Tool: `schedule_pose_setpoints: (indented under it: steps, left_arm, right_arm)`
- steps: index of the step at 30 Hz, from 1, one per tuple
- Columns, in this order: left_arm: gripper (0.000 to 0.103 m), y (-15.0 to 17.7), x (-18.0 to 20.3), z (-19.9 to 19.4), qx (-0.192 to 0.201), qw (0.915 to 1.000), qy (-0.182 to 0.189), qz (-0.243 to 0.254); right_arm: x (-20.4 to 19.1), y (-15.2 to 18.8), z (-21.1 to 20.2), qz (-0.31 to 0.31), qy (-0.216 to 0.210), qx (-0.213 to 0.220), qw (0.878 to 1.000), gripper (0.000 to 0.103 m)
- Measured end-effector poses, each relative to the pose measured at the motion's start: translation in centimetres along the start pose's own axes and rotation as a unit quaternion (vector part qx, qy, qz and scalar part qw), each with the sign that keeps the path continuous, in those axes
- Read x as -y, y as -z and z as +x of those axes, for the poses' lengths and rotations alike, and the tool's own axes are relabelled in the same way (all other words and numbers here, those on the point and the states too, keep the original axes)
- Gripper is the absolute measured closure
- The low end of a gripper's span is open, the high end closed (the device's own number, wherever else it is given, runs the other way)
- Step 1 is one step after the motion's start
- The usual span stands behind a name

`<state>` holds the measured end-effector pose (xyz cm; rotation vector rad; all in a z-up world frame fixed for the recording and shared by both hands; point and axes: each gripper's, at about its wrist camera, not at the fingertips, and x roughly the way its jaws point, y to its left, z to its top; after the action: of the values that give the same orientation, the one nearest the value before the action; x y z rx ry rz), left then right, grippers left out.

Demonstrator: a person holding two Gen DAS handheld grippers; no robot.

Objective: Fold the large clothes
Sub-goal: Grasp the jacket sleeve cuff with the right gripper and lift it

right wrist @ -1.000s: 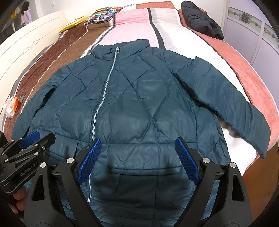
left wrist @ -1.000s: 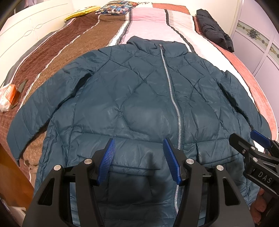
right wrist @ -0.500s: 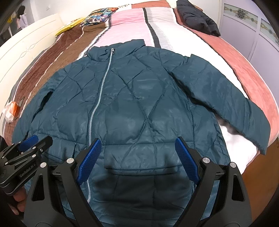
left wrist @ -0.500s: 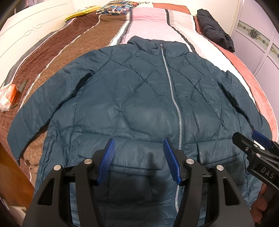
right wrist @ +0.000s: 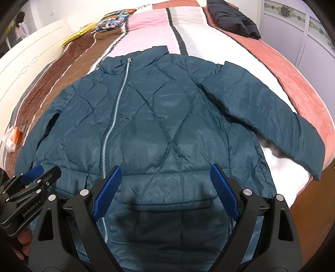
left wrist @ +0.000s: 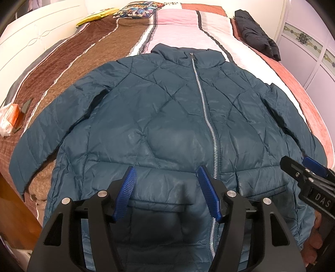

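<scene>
jacket: teal quilted puffer [left wrist: 167, 125] lying flat on the bed [left wrist: 178, 27], front up, zipped, collar at the far end, both sleeves spread out to the sides, hem closest to the cameras

left hand-held gripper: [left wrist: 167, 194] hovering low over the hem, pointing up the jacket toward the collar, just left of the zipper [left wrist: 209, 125]. Blue pads [left wrist: 125, 194] are spread apart with only fabric showing between them, so it's got nothing

right hand-held gripper: [right wrist: 165, 192] same deal over the right half of the hem, above the pocket flap [right wrist: 167, 203], jaws wide apart and holding nothing

how they sit: side by side, both aimed the same way. Each shows up at the edge of the other's view, and you can see a bit of the person's fingers [left wrist: 314, 246] on the right one's grip

other stuff: black coat [left wrist: 255, 35] at the far right of the bed, patterned pillow [left wrist: 136, 11] at the head end, orange-and-white packet [left wrist: 10, 117] on the left edge
</scene>
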<state>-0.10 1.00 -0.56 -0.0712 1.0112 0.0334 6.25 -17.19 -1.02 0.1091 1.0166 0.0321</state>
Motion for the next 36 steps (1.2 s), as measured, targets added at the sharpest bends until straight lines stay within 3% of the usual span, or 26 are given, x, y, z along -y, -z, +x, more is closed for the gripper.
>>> schedule_pose_setpoints:
  steps: [9,14,16,21,25,32,36]
  left_arm:
    - [0.041,-0.5,0.8,0.3,-0.006,0.9999,0.001,0.015]
    - [0.041,-0.8,1.8,0.4,-0.005,0.9994,0.008,0.034]
    - [0.041,-0.8,2.1,0.6,-0.008,0.9992,0.010,0.039]
    - [0.041,-1.1,2.8,1.1,-0.015,0.9986,0.012,0.049]
    - [0.041,-1.6,3.5,1.0,-0.015,0.9982,0.016,0.056]
    - [0.041,-2.2,4.4,1.2,-0.016,0.9979,0.021,0.059]
    - [0.041,-2.3,4.7,1.3,-0.017,0.9977,0.021,0.063]
  right_arm:
    - [4.3,-0.5,-0.3,0.047,0.017,0.007,0.999,0.017]
    - [10.3,0.0,-1.4,0.121,0.023,0.015,0.992,0.018]
    - [13.6,0.4,-2.0,0.162,0.027,0.022,0.986,0.025]
    - [21.4,1.6,-2.5,0.272,0.029,0.028,0.961,0.044]
    - [25.7,2.8,-2.7,0.336,0.023,0.028,0.941,0.050]
    - [30.0,4.5,-1.6,0.444,-0.054,0.026,0.894,0.051]
    - [31.9,4.7,-0.4,0.485,-0.077,0.023,0.871,0.051]
